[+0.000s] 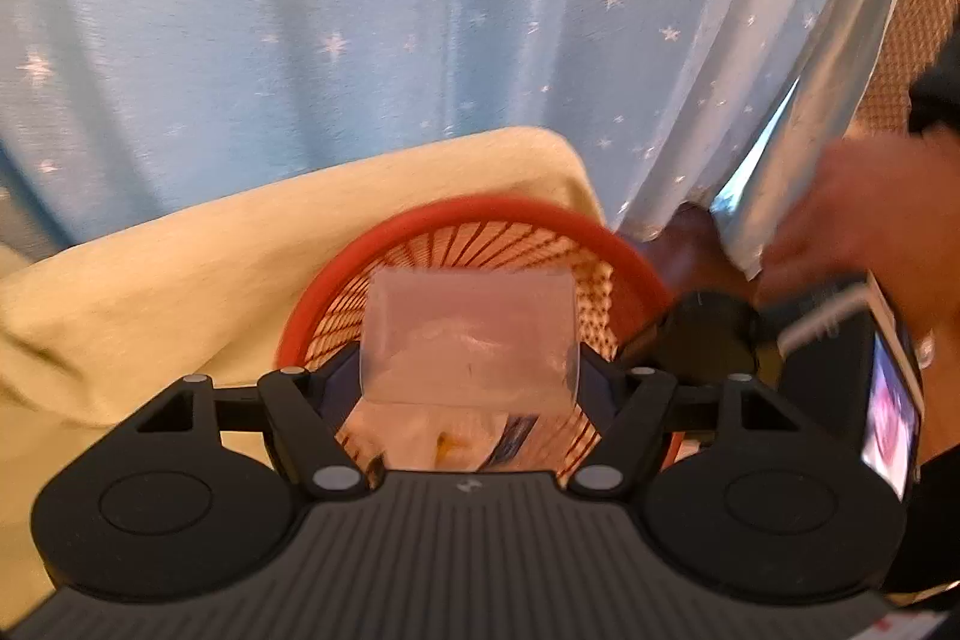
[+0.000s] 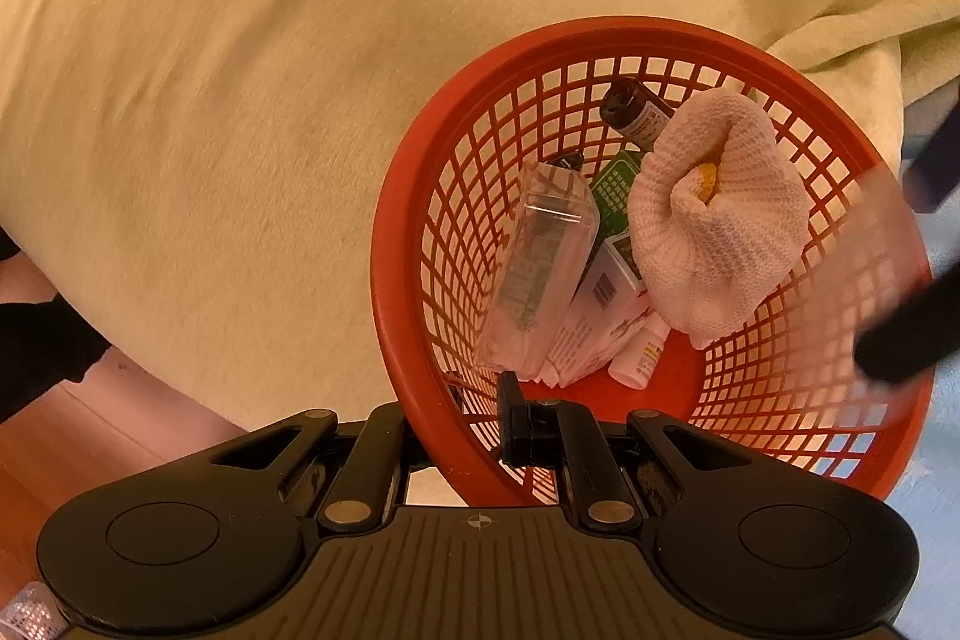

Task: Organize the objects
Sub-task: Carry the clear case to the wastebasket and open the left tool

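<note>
One red mesh basket (image 2: pixel 420 232). Inside it: one white knitted cloth (image 2: pixel 720 244) with a spot of yellow in its fold, one dark brown bottle (image 2: pixel 636 112), one small white bottle (image 2: pixel 639 361), one green packet (image 2: pixel 618 184), one white carton (image 2: pixel 606 304) and one clear plastic box (image 2: pixel 540 274). A second clear plastic box (image 1: pixel 471 340) shows above the basket (blurred, contents unreadable). One pale yellow blanket (image 2: pixel 240 100) lies under everything.

A blurred clear plastic piece (image 1: pixel 471 340) hides most of the red basket (image 1: pixel 480 214) interior. At right, a motion-smeared hand (image 1: pixel 864 214) and a dark shape (image 2: pixel 906 334) stay unidentifiable.
</note>
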`<state>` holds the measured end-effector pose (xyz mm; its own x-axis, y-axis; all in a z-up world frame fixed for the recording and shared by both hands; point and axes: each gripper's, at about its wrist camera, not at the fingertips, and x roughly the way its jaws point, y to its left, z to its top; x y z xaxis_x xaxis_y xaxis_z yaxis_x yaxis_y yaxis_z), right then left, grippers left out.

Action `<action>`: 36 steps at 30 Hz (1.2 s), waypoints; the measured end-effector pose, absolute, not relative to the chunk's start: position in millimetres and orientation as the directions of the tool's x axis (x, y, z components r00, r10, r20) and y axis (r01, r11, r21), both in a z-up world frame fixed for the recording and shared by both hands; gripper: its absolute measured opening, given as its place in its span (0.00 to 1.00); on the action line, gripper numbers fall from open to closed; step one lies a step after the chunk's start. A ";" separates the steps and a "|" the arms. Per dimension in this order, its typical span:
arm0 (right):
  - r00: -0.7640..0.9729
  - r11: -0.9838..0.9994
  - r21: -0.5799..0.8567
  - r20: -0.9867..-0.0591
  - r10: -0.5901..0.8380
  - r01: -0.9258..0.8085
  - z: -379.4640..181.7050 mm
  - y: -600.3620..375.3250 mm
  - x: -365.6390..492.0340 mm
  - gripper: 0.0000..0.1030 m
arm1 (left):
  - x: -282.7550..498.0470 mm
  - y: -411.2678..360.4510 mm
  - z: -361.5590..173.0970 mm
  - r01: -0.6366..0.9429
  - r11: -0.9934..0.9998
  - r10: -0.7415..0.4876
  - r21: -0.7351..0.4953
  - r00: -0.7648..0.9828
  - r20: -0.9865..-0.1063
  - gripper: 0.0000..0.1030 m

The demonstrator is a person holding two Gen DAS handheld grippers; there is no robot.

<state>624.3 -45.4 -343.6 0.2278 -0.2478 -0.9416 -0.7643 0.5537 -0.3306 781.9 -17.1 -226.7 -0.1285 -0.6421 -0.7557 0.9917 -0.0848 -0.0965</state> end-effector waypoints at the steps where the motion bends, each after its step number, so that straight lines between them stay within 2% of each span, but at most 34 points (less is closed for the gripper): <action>1: 0.229 0.554 -0.331 -0.942 -0.247 -0.764 -343.8 -45.2 624.0 0.07 | 782.9 -21.7 -228.1 0.991 -0.083 -0.651 -0.102 -0.131 -0.747 0.78; 7: 0.237 0.577 -0.331 -0.943 -0.234 -0.747 -343.5 -45.9 623.8 0.07 | 784.8 -30.0 -224.6 0.992 -0.051 -0.678 -0.119 -0.121 -0.725 0.79; 15: 0.257 0.582 -0.338 -0.941 -0.219 -0.740 -333.8 -51.8 620.8 0.07 | 795.0 12.3 -223.3 0.988 0.143 -0.657 -0.055 0.053 -0.752 0.78; 24: 0.302 0.557 -0.355 -0.935 -0.188 -0.751 -319.6 -53.9 606.0 0.07 | 807.2 85.9 -236.9 0.885 0.458 -0.559 -0.084 0.214 -0.801 0.78; 31: 0.306 0.583 -0.327 -0.942 -0.139 -0.743 -309.0 -48.5 587.7 0.07 | 780.0 131.4 -241.6 0.798 0.589 -0.509 -0.132 0.239 -0.827 0.78; 36: 0.322 0.599 -0.320 -0.941 -0.108 -0.734 -300.2 -42.3 579.7 0.07 | 754.3 145.7 -247.6 0.758 0.643 -0.454 -0.109 0.263 -0.851 0.78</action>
